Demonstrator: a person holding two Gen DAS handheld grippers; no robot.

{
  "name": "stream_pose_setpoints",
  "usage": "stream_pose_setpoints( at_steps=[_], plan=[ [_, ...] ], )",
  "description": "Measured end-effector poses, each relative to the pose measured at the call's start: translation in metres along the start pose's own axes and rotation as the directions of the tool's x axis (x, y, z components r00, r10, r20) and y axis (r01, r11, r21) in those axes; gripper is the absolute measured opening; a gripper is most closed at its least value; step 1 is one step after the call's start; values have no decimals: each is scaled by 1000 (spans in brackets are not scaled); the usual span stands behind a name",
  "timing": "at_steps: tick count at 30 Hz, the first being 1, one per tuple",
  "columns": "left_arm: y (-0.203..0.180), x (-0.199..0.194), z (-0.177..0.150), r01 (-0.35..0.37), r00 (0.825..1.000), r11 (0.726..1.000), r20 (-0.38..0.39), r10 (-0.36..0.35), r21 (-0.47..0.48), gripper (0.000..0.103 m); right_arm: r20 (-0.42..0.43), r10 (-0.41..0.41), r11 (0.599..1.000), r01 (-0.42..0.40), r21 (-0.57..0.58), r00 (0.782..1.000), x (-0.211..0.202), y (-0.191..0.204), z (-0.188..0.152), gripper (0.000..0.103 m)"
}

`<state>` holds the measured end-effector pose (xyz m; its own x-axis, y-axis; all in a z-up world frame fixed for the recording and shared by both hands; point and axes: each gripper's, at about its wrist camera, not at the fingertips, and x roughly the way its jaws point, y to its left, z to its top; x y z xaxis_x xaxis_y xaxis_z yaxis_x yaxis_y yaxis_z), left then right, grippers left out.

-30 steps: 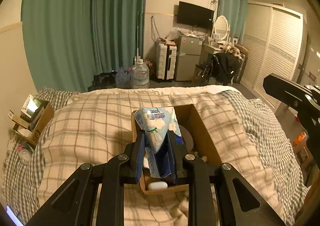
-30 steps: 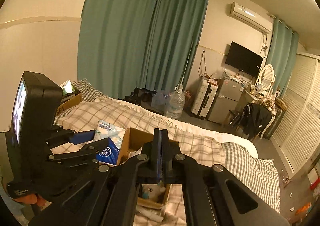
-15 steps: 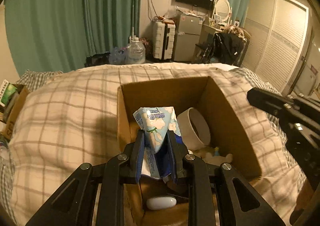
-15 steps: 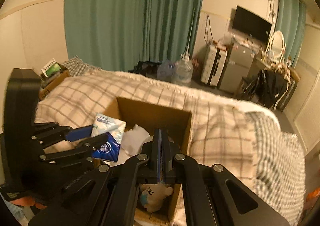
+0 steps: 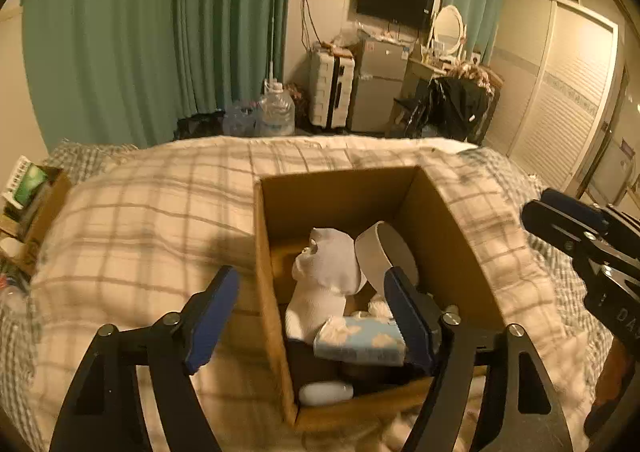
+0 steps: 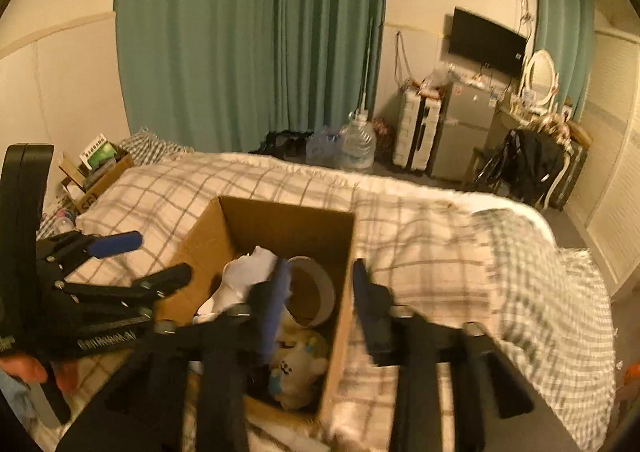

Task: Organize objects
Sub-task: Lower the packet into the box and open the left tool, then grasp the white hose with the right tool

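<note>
Cardboard box (image 5: 440,220) set open on plaid bed (image 5: 140,220), already holding several items: tissue pack (image 5: 360,340) in pale blue with white cloud print, lying flat near the front wall; white cloth (image 5: 328,272) bunched mid-box; roll of tape (image 5: 386,256) leaning against the right side; small white oval case (image 5: 326,392) at the front corner; plush toy (image 6: 298,368), visible in the right wrist view only. Left gripper (image 5: 312,316): jaws wide apart, empty, straddling the box's left wall above the tissue pack. Right gripper (image 6: 320,296): jaws apart, empty, straddling the box's right wall; blurred. Progress, judged: tissue pack stowed, most of the sorting seemingly done; no loose items seen on the visible bedspread, so remainder of task uncertain. Second small carton (image 6: 100,180) of oddments at the bedside, left edge, contents too small to read. Hidden or unclear: box floor beneath the cloth; front inner corner in shadow; near edge of the bed cut off by gripper bodies; plush toy partly masked by the right gripper's finger.
</note>
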<state>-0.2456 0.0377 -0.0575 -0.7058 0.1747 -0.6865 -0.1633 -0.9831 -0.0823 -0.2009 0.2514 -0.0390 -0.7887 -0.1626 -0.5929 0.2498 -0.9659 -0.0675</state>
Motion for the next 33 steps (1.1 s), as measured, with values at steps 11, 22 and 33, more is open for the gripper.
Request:
stream_pose_setpoints(
  at_steps=[11,22,33],
  plan=[
    [17,-89,-41,-54,993,998,100,57,-30,102,-17,6,999,-7,-52,1000,-66,19,-41,53],
    [21,-36,-115,-81,997,992,-7,81,-96,103,-351,-1,994,-38,-102,936,45,58,-138,53],
    [34,-2,-137,-89,990,985,-125,71,-145,103,-450,-134,978,44,-205,883,90,71,-156,52]
  ],
)
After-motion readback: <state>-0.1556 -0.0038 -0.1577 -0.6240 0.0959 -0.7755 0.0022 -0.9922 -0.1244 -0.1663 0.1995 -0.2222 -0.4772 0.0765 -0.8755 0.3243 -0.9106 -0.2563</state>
